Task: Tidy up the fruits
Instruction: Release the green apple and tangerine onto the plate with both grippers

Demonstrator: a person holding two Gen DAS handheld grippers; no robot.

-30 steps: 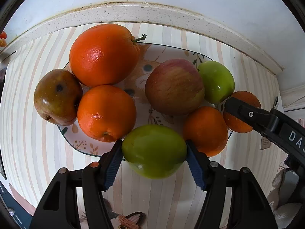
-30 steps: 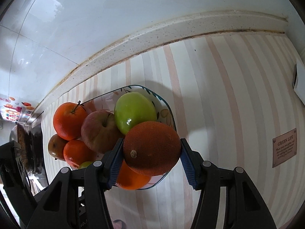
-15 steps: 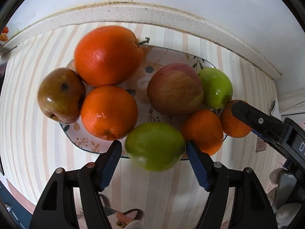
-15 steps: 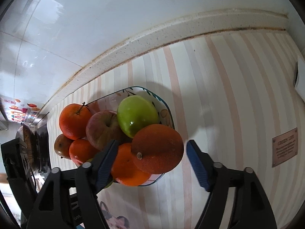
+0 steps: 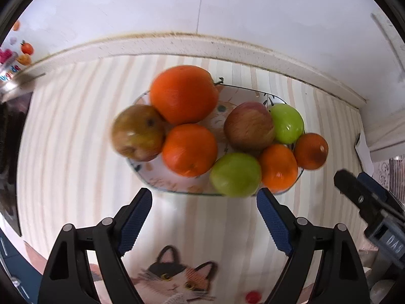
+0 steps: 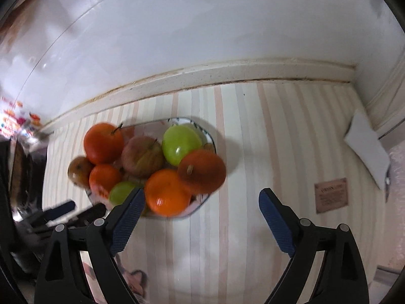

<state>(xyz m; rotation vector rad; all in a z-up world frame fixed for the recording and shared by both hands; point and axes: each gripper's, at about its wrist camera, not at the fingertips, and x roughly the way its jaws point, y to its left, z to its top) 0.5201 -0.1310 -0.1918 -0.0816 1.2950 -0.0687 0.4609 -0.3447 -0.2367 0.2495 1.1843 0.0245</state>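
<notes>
Both tools are being pointed steeply down at a striped bench [image 5: 63, 152]. The left tool [image 5: 203, 217] is being held wide, its jaws having just been opening, and nothing is being gripped between its blue pads [image 5: 134, 225]. The right tool [image 6: 201, 217] is also being held wide after just opening, with only bare bench lying between its pads [image 6: 276, 223]. In the left view the right tool is being seen at the right edge, just beside the plate.

A patterned plate [image 5: 154, 179] is resting on the bench near the back wall [image 5: 227, 12]. Eight fruits are being carried on it. A large orange [image 5: 183, 93] is sitting at the back, touching a brownish apple [image 5: 138, 131] that is overhanging the left rim. A second orange [image 5: 189, 149] is lying in front of them. A reddish apple [image 5: 249, 126] is touching a green apple [image 5: 287, 122] toward the right. Along the front rim, a second green apple [image 5: 235, 173] is lying just ahead of the left tool's right pad, beside a small orange [image 5: 278, 168]. A dark orange [image 5: 310, 150] is perched at the plate's right end.

Open striped bench is lying to the right of the plate in the right view, as far as a small brown label [image 6: 330, 195] and a white card [image 6: 367, 147]. A cat picture [image 5: 174, 278] is printed on the bench near the front edge.
</notes>
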